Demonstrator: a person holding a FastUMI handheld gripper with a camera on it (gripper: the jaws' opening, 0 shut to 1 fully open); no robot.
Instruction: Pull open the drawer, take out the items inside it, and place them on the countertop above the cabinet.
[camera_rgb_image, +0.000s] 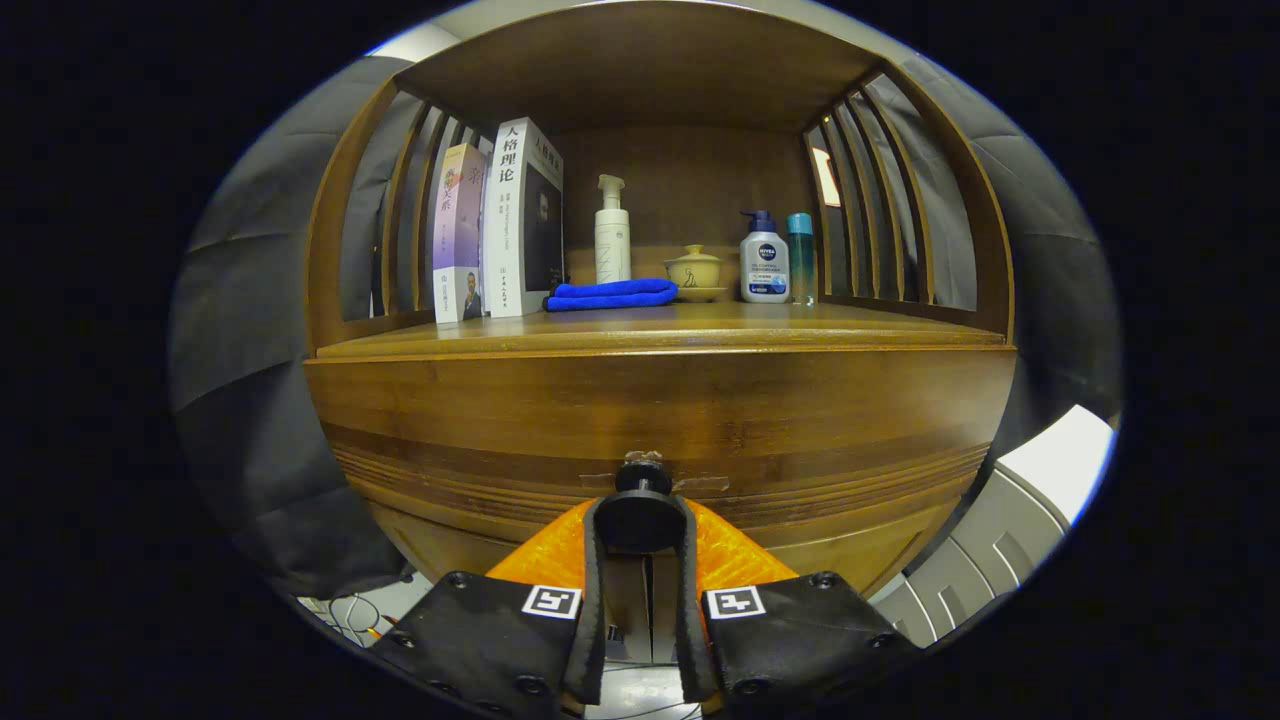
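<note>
Both fingers of my tongs (640, 520) pinch the drawer knob (642, 478) at twelve o'clock, dead ahead, on the closed drawer (800, 500) beneath the table (660, 325). Risk: the small round knob slips free if I pull off-axis.

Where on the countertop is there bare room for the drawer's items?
The front strip of the countertop, ahead of the blue cloth and bottles, is bare. The back row is crowded: books, white pump bottle, lidded cup, blue-capped pump bottle. Gripper grips the drawer knob.
</note>
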